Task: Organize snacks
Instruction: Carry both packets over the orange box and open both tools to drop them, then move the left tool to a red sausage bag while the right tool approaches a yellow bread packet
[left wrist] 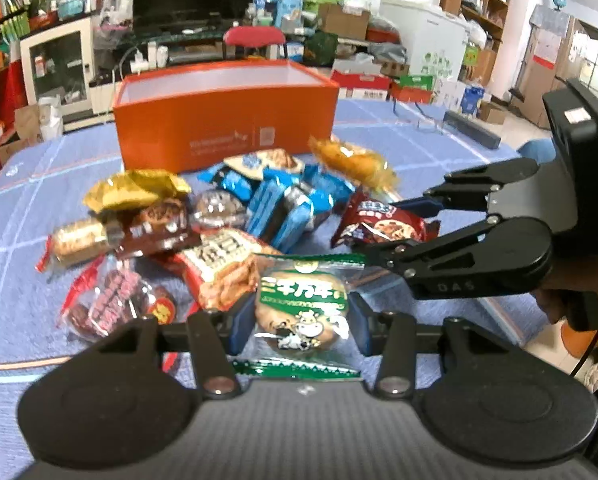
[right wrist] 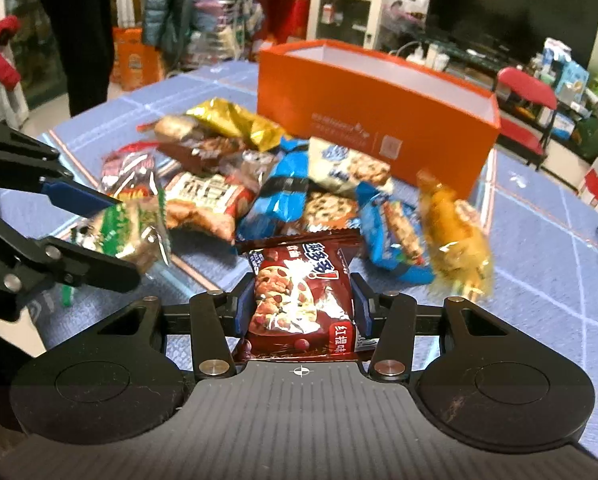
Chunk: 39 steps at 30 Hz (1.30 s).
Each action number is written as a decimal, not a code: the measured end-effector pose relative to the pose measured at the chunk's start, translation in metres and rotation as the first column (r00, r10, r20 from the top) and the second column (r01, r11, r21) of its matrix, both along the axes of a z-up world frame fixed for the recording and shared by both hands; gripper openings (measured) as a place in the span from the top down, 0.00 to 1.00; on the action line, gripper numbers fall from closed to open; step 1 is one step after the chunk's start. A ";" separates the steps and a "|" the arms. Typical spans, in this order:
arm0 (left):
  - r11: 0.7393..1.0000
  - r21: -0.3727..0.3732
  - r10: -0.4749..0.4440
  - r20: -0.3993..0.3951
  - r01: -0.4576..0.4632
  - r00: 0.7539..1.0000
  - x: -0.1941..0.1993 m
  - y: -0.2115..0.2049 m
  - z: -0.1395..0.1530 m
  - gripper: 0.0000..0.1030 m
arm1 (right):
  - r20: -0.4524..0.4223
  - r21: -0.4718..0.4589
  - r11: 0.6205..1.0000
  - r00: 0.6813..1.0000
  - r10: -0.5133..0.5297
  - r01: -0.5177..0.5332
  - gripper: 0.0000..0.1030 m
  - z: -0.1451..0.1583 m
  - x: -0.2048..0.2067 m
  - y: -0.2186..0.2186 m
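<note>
My left gripper point(left wrist: 299, 322) is shut on a green-and-white biscuit packet point(left wrist: 302, 312) and holds it just above the table. It also shows in the right wrist view point(right wrist: 131, 232), where the left gripper point(right wrist: 119, 236) comes in from the left. My right gripper point(right wrist: 301, 306) is shut on a dark red chocolate cookie packet point(right wrist: 301, 300), which also shows in the left wrist view point(left wrist: 383, 222) with the right gripper point(left wrist: 383, 226) around it. A pile of snack packets point(left wrist: 219, 216) lies in front of an open orange box point(left wrist: 225, 116), which looks empty inside.
The blue checked tablecloth point(left wrist: 39, 184) covers the table. An orange-yellow snack packet point(right wrist: 455, 232) lies at the pile's right side, a gold one point(right wrist: 235, 122) at the far left. A red chair point(left wrist: 255, 40) and a cluttered room lie behind the box. A person point(right wrist: 83, 32) stands beyond the table.
</note>
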<state>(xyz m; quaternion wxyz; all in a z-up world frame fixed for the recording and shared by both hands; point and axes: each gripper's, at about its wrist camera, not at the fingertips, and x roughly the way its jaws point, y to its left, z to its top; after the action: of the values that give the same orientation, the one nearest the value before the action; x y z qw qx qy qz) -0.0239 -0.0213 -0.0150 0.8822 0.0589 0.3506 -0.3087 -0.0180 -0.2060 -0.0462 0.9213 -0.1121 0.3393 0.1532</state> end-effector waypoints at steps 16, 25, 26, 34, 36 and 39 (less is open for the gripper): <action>0.968 -0.066 0.248 0.141 -0.241 0.958 0.169 -0.014 0.092 0.55 | 0.093 0.170 0.971 0.978 -0.185 0.167 0.68 0.108 0.123 -0.040; 0.946 0.025 0.319 0.100 -0.322 0.943 0.271 -0.049 0.072 0.54 | 0.030 0.083 0.967 0.969 -0.244 0.241 0.67 0.100 0.250 -0.037; 0.942 0.031 0.330 0.100 -0.334 0.939 0.276 -0.049 0.067 0.52 | 0.015 0.081 0.963 0.966 -0.260 0.258 0.66 0.096 0.258 -0.040; 0.937 -0.034 0.349 0.147 -0.348 0.926 0.242 -0.020 0.092 0.32 | 0.106 0.186 0.943 0.949 -0.298 0.275 0.53 0.118 0.219 -0.072; 0.929 -0.069 0.369 0.159 -0.363 0.916 0.213 0.003 0.101 0.26 | 0.132 0.226 0.938 0.946 -0.297 0.263 0.49 0.125 0.186 -0.082; 0.892 -0.076 0.451 0.145 -0.445 0.881 0.165 0.041 0.094 0.01 | 0.165 0.234 0.937 0.939 -0.301 0.259 0.45 0.123 0.131 -0.091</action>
<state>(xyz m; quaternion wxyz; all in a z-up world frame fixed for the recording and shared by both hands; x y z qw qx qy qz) 0.1414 0.0199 0.0794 0.9557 -0.0172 0.2772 -0.0979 0.1129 -0.2970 0.0771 0.9696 0.0202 0.2402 0.0429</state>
